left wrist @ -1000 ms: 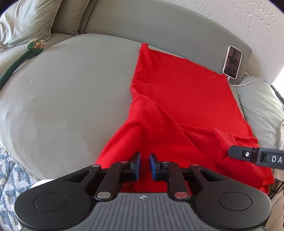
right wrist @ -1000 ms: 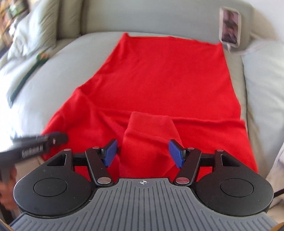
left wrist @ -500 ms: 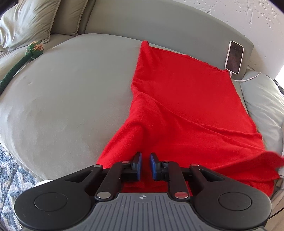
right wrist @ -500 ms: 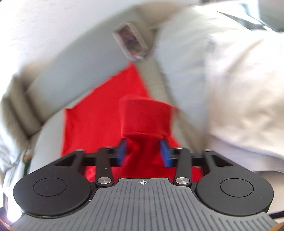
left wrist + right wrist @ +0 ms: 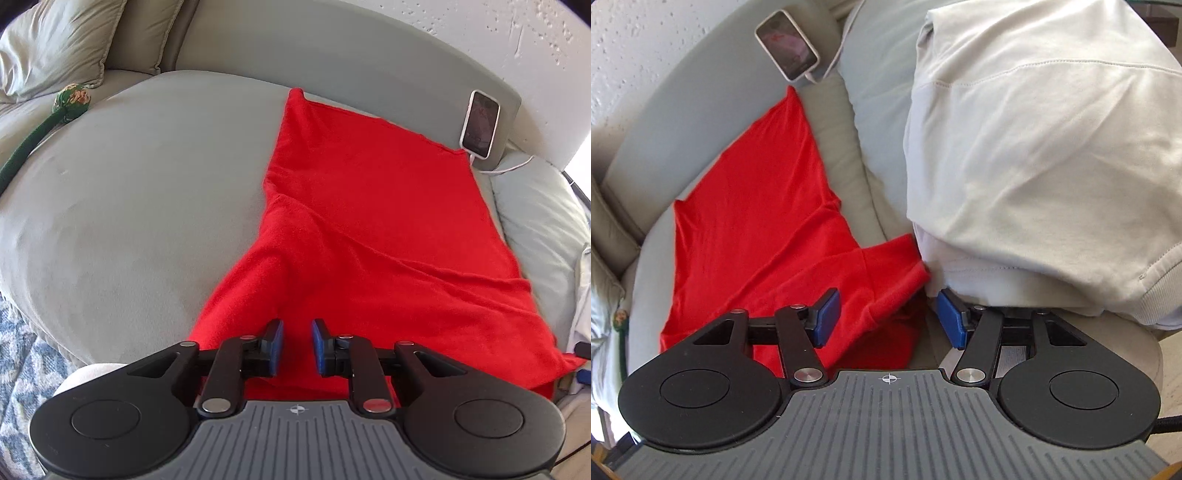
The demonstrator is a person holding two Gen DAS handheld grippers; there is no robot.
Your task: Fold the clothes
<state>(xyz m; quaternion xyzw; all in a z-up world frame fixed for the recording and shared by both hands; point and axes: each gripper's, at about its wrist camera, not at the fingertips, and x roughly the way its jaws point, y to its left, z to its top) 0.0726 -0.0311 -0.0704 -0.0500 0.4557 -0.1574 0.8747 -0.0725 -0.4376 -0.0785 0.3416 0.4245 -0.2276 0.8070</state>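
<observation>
At the far left, a grey-green pillow (image 5: 55,44) leans in the corner of a large rounded couch cushion (image 5: 129,203). Below it a green stuffed toy (image 5: 70,99) with a long stem trails off the left edge. A blue patterned rug (image 5: 22,362) shows past the cushion's front rim.

The red garment (image 5: 369,221) lies spread over the right half of the cushion, its far edge against the padded backrest (image 5: 332,48) and its near part rumpled and drawn toward the front. The left gripper (image 5: 297,343) sits over that near hem with its jaws narrowly parted and red cloth between them; whether the pads actually press the cloth cannot be told.

Further right, a phone (image 5: 480,123) leans upright against the backrest with a white cable (image 5: 509,168) running from it. A pale pillow (image 5: 543,229) adjoins the garment's right edge.

The right wrist view alone shows a heap of beige clothing (image 5: 1034,147) on the right, touching the garment's sleeve (image 5: 886,269). The right gripper (image 5: 886,314) stands spread, its jaws having just closed somewhat, with the sleeve end lying between them and its pads not pressing it. Only its tip appears in the left view. The toy and rug are clear only in the left wrist view. A textured white wall (image 5: 498,29) stands behind the couch.
</observation>
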